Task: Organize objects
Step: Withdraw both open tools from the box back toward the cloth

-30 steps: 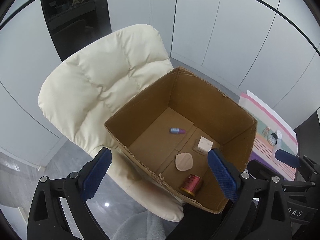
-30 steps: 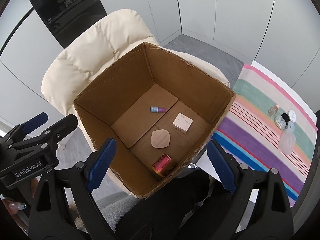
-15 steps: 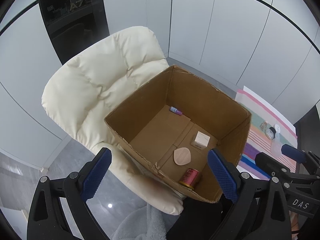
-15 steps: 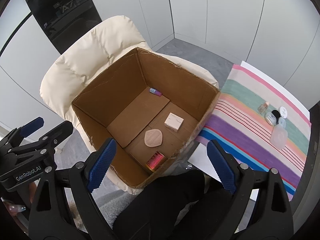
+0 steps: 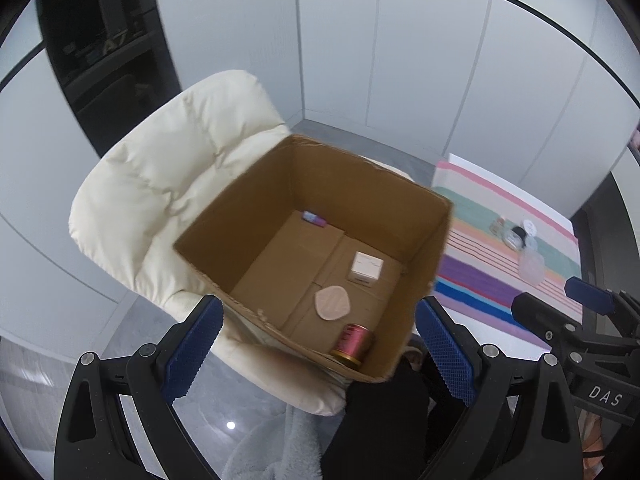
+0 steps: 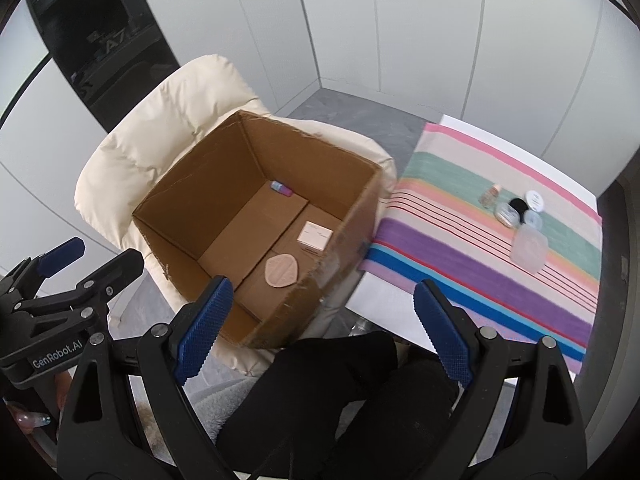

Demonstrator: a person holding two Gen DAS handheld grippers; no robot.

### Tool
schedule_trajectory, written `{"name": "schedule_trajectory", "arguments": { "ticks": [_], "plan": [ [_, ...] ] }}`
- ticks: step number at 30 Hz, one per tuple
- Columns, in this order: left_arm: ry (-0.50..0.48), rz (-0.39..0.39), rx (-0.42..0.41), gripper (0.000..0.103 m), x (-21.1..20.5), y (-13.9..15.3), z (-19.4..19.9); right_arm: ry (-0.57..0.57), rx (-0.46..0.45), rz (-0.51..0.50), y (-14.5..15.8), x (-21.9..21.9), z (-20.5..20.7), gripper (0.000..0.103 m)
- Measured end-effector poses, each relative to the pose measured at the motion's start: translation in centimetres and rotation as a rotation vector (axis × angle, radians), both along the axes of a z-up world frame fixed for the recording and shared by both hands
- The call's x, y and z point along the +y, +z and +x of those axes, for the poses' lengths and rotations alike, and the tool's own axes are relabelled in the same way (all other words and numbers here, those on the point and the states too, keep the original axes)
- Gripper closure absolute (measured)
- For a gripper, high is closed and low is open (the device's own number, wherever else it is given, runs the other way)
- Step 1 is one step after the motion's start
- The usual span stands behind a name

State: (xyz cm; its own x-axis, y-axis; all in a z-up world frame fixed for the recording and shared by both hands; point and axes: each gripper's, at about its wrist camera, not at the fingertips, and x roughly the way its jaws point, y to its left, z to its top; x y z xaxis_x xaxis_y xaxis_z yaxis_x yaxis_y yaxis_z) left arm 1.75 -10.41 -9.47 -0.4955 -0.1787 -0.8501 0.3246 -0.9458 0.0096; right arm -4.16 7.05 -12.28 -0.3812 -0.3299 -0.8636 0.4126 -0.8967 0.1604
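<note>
An open cardboard box [image 5: 248,200] [image 6: 192,184] sits on a cream padded chair [image 5: 160,184] [image 6: 160,128]. Inside lie a small purple tube [image 5: 314,218] [image 6: 281,187], a pale pink square box [image 5: 366,266] [image 6: 315,236], a beige oval puff [image 5: 332,302] [image 6: 281,270] and a red-and-gold cylinder [image 5: 352,342], hidden in the right wrist view. Several small jars and a clear bottle [image 6: 528,250] [image 5: 531,268] stand on a striped cloth [image 6: 460,248] [image 5: 476,276]. My left gripper [image 5: 316,354] and right gripper [image 6: 318,328] are both open, empty, above the box's near edge.
The striped cloth covers a white table [image 6: 520,152] right of the chair. White wall panels [image 6: 400,40] and a dark cabinet [image 6: 88,40] stand behind. The person's dark-clothed legs [image 6: 328,400] are below the grippers. Grey floor [image 5: 132,328] surrounds the chair.
Both grippers have pulled back and swung right, so the box looks smaller and more of the striped cloth shows. The purple tube has rolled to the box's far wall. Both grippers stay open.
</note>
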Motion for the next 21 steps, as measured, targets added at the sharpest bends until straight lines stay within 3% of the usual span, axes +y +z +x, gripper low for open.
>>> {"name": "schedule_trajectory", "arguments": {
  "ticks": [21],
  "plan": [
    [-0.248, 0.029, -0.007, 0.005, 11.8, -0.2, -2.9, -0.228, 0.010, 0.027, 0.3, 12.8, 2.2, 0.009]
  ]
}}
